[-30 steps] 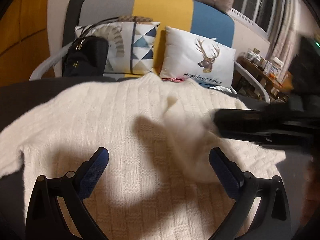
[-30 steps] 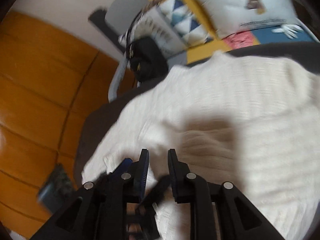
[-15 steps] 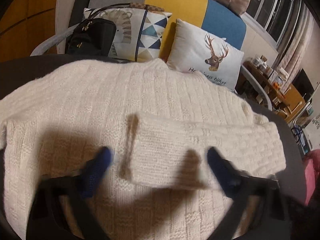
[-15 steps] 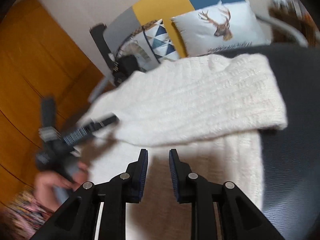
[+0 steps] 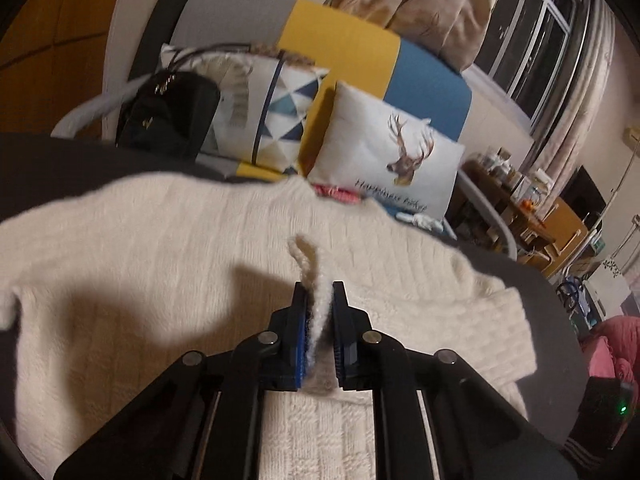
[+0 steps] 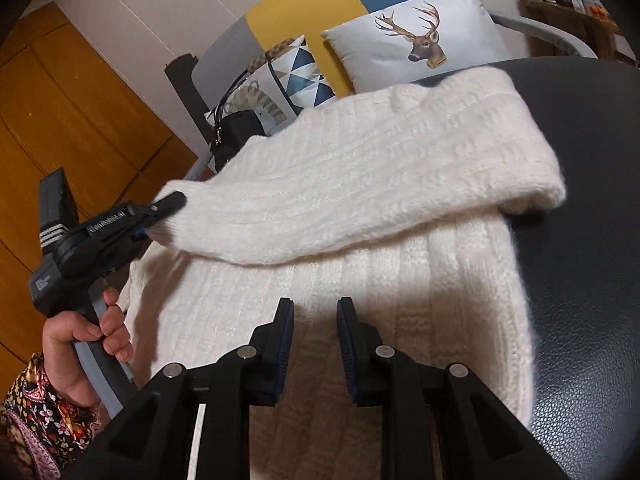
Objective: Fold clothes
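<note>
Cuff of sweater (image 5: 160,280) sleeve is being clamped by closing L hand-held gripper (image 5: 318,308), prob. for folding. R hand-held gripper (image 6: 314,336) is kept part-open, empty, near sweater's hem.

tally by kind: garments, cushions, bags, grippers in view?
Garments: 1, cream sweater
Cushions: 2, deer cushion, triangle-pattern cushion
Bags: 1, black handbag
Grippers: 2, left gripper closing on the sweater's cuff, right gripper empty
Total: 6
</note>
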A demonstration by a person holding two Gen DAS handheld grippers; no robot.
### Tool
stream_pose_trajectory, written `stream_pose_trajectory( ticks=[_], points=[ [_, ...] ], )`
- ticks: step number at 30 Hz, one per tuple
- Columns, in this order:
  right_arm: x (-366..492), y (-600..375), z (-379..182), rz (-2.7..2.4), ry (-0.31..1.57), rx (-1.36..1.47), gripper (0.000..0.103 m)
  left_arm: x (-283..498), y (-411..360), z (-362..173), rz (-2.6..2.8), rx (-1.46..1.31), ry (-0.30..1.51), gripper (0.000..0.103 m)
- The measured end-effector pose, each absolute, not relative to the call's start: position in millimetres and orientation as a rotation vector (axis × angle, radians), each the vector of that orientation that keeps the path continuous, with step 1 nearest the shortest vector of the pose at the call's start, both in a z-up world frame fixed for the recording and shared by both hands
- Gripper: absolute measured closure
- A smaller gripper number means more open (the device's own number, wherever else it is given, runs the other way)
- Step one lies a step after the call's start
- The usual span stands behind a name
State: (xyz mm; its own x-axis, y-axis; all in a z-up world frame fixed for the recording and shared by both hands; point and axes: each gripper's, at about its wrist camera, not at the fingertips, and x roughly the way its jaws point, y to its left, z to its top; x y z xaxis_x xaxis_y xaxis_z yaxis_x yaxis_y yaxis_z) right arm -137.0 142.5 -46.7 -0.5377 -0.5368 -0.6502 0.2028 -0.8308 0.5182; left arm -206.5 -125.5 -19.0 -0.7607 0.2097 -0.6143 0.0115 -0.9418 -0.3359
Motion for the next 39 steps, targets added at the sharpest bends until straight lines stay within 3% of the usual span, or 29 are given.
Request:
stream_pose_trajectory(
  ticks=[6,13,18,22,24,25,31,39],
  points=[
    [-138,146,-47,-2.357,-0.560,1.184,0.081,-205,-140,-5,2.876,-0.971,-0.521,0.092],
    [-137,156,-51,-2.323,-0.630,1.173,0.082,-202,-187,0,3.000,-0.910,-0.751,0.092],
    [-138,158,-49,-2.325,-0.650,1.177,0.082,-201,-194,-18,2.978,-0.972,-0.767,0.092],
    [-147,180,-44,-2.339,-0.806,1.169,0.082,-201,-189,-22,2.964,-0.981,-0.720,0.092],
    [-155,192,-43,-2.353,-0.862,1.191,0.087,-202,-186,-25,2.955,-1.005,-0.689,0.092],
    [-157,196,-40,-2.379,-0.840,1.189,0.094,-202,-184,-27,2.950,-1.016,-0.673,0.092],
    [-172,196,-39,-2.472,-0.616,1.272,0.096,-214,-172,-47,2.953,-1.190,-0.521,0.092],
    [-186,199,-39,-2.562,-0.630,1.243,0.097,-221,-189,-60,2.971,-1.312,-0.566,0.091]
  ],
)
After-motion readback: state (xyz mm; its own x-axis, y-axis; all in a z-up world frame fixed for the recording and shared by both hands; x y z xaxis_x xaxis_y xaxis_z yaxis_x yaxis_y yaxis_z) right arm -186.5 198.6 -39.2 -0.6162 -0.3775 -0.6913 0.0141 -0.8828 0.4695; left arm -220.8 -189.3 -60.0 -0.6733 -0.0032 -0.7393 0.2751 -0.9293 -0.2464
